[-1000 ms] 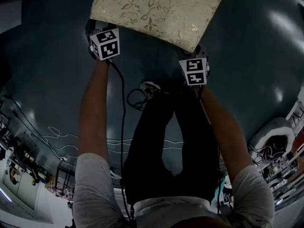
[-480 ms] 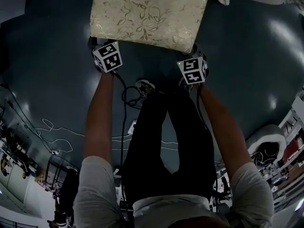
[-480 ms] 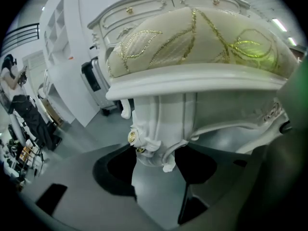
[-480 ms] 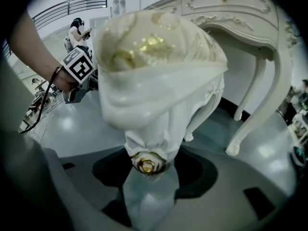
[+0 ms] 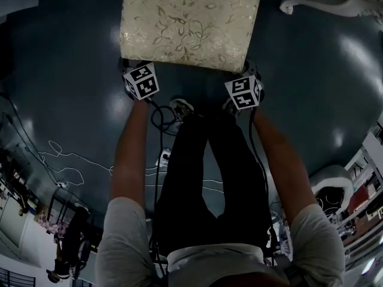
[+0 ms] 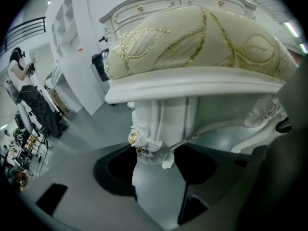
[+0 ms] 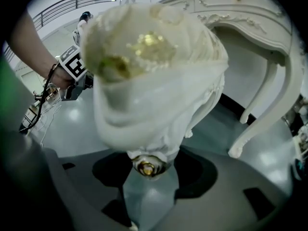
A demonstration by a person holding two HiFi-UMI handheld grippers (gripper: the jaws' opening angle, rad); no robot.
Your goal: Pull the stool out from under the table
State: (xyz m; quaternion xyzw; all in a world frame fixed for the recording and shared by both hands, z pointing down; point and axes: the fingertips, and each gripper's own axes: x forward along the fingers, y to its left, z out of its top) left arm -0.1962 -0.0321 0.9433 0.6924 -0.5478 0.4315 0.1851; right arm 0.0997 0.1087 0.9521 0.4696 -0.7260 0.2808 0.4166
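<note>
1. The left gripper (image 5: 136,73) clamps the stool (image 5: 188,26) at its near left leg.
2. The right gripper (image 5: 245,84) clamps its near right leg.
3. The stool stands on the floor (image 5: 311,100), in front of the table (image 5: 317,5).

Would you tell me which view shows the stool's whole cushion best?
The head view: the whole cushion shows from above. The left gripper view shows one side; the right gripper view, a blurred corner.
</note>
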